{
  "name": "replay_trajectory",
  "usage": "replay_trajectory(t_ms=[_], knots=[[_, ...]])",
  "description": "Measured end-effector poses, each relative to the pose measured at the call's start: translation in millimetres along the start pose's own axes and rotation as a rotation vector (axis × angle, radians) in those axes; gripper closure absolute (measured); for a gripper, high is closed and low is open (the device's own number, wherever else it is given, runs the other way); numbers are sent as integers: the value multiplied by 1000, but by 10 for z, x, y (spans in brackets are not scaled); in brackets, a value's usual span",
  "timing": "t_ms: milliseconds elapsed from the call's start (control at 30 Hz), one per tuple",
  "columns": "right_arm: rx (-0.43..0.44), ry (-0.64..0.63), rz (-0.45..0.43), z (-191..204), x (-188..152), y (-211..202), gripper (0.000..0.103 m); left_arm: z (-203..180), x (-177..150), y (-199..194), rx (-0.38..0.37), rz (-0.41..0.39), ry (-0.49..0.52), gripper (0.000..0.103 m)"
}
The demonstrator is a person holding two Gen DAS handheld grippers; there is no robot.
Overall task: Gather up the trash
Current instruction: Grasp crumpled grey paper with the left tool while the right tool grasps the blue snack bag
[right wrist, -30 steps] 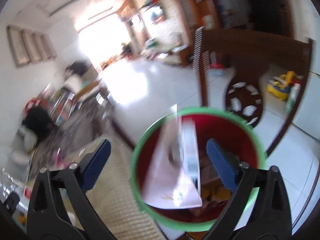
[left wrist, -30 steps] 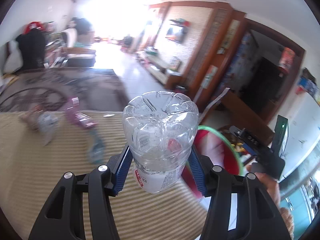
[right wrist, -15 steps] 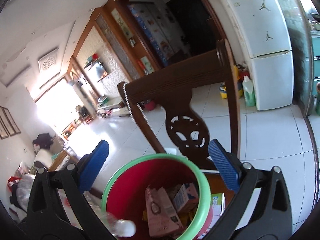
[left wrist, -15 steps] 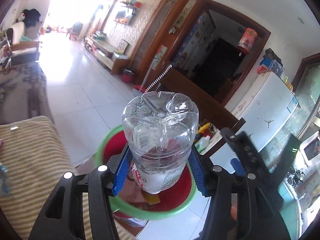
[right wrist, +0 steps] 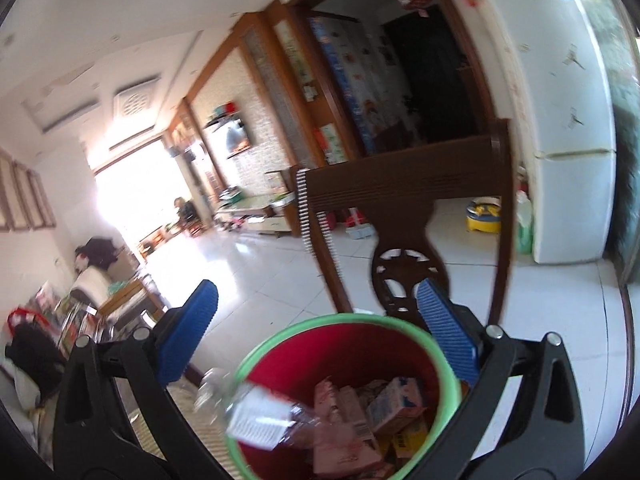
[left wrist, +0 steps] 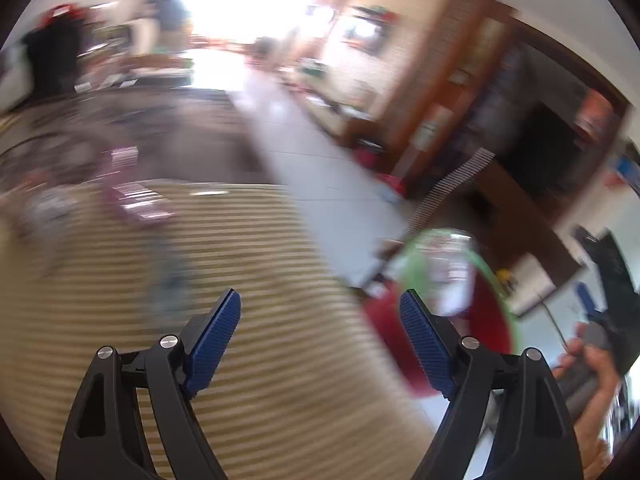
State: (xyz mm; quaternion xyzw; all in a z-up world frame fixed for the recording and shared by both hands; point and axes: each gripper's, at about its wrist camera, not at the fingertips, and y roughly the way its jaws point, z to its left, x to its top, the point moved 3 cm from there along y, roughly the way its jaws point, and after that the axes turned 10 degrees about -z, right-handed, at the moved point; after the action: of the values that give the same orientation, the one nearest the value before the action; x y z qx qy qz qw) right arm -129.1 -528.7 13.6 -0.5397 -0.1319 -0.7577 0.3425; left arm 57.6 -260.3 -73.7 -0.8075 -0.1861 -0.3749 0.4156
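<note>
Bin [right wrist: 340,364]: on the floor [right wrist: 260,276], just off the edge of the mat [left wrist: 256,320]. Cartons [right wrist: 392,400]: inside the bin. Bottle [right wrist: 256,412]: tilted across the bin's near rim, partly over the cartons. Chair [right wrist: 404,200]: directly behind the bin. Fridge [right wrist: 560,120]: behind and right of the chair. Wrappers [left wrist: 136,196]: on the mat's far left part, well apart from the bin.

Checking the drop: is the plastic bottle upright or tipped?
Tipped. In the right wrist view the bottle lies blurred across the green rim of the bin, free of any gripper.
</note>
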Motion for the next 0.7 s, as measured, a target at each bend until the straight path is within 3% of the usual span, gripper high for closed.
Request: replay_trajectory(t_ms=[100, 267, 500, 700], knots=[[84, -19, 46, 301, -104, -27, 5, 648, 79, -154, 143, -16, -62, 26], [217, -53, 107, 842, -297, -143, 5, 1333, 303, -175, 304, -36, -104, 26], [386, -197, 248, 1623, -738, -174, 5, 1723, 540, 170, 377, 9, -69, 33], [443, -244, 329, 1921, -967, -108, 5, 1833, 599, 482, 439, 46, -67, 34]])
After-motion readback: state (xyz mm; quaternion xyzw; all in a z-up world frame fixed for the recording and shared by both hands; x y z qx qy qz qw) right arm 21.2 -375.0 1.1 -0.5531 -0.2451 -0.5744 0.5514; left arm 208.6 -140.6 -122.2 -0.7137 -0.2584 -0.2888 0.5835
